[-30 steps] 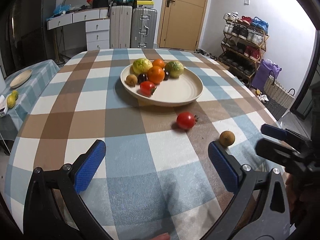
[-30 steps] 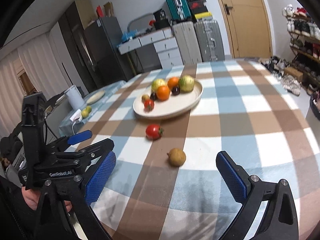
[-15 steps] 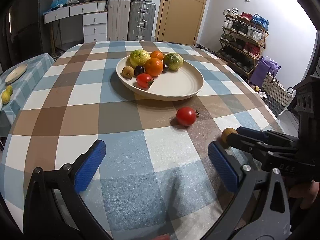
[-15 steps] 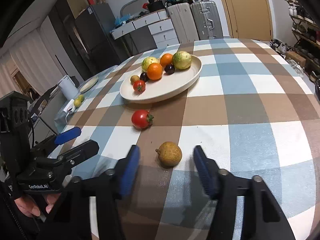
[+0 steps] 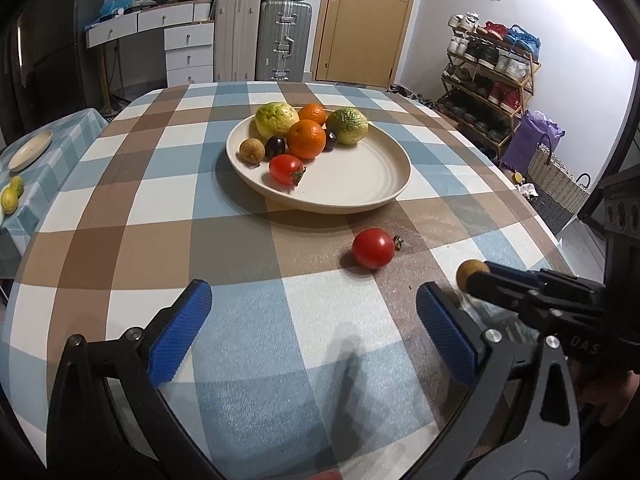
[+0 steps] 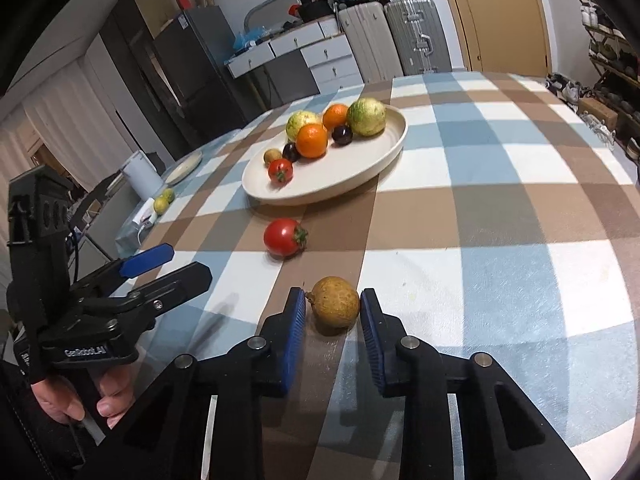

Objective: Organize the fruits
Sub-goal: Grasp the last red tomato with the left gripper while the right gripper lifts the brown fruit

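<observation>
A small brown round fruit [image 6: 335,301] lies on the checked tablecloth between the blue pads of my right gripper [image 6: 333,320]; the right pad touches it, the left stands a sliver off. It also shows in the left wrist view [image 5: 471,274], half hidden by the right gripper's fingers [image 5: 516,284]. A loose red tomato [image 6: 284,237] [image 5: 373,248] lies just beyond it. A cream plate [image 6: 372,160] [image 5: 360,184] holds oranges, green citrus, dark plums, a tomato and a brown fruit. My left gripper [image 5: 312,328] is open and empty above the cloth.
The round table [image 5: 120,216] drops off at the right toward a shoe rack [image 5: 488,76] and a basket [image 5: 556,180]. A side table at the left carries a small plate [image 5: 30,155] and lemons [image 5: 10,196]. Suitcases [image 5: 260,40] stand beyond.
My right gripper has moved forward and narrowed its jaws from wide open to close around the brown fruit. The left gripper has stayed open and shifted slightly closer to the plate.
</observation>
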{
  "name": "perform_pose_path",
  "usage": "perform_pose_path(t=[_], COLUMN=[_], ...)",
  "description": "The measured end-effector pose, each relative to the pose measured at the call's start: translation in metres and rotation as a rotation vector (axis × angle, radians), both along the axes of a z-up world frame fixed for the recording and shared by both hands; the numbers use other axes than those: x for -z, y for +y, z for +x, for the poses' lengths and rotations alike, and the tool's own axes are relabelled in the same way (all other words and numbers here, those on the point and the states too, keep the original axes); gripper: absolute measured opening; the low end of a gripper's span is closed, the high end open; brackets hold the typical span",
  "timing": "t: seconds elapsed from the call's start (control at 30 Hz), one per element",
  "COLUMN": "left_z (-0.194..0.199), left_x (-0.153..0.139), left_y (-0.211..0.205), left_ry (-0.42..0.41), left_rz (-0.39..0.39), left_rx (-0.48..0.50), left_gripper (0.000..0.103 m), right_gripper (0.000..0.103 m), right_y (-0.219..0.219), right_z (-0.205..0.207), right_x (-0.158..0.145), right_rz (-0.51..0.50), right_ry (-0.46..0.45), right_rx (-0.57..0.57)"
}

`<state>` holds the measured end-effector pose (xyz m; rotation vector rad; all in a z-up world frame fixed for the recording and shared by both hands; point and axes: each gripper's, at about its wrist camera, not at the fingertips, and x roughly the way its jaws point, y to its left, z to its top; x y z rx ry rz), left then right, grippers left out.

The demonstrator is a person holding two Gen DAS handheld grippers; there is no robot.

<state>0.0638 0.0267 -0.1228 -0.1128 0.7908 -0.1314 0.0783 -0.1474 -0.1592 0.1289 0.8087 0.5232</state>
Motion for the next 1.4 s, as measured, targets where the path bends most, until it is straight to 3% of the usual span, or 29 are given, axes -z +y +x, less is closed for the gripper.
perform_pose_path(t=[0.73, 0.93, 1.23, 1.3, 1.4], left_z=[0.062, 0.069, 0.071, 0.069, 0.065], left_x=[0.012, 0.012, 0.016, 0.015, 0.013], left_y=[-0.039, -0.035, -0.031, -0.033, -0.036], left_ry=[0.057, 0.058, 0.099, 0.084, 0.074], left_rz=[0.011, -0.073, -0.114, -0.107, -0.093], left_rx=[0.057, 0.077, 0.11, 0.136, 0.159], left_gripper=[0.102, 0.099, 0.047, 0.03, 0.023], right_gripper=[0.029, 0.029, 0.029, 0.029, 0.029], right_y=[-0.038, -0.04, -0.041, -0.041, -0.04], right_z=[0.04, 0.046, 0.049, 0.048, 0.048], right_x=[-0.015, -0.017, -0.018, -0.018, -0.019], right_rz=[0.113, 0.121, 0.13, 0.13, 0.127], right_ry=[-0.051, -0.066, -0.066, -0.066, -0.066], right_rx=[0.007, -0.011, -0.016, -0.015, -0.017])
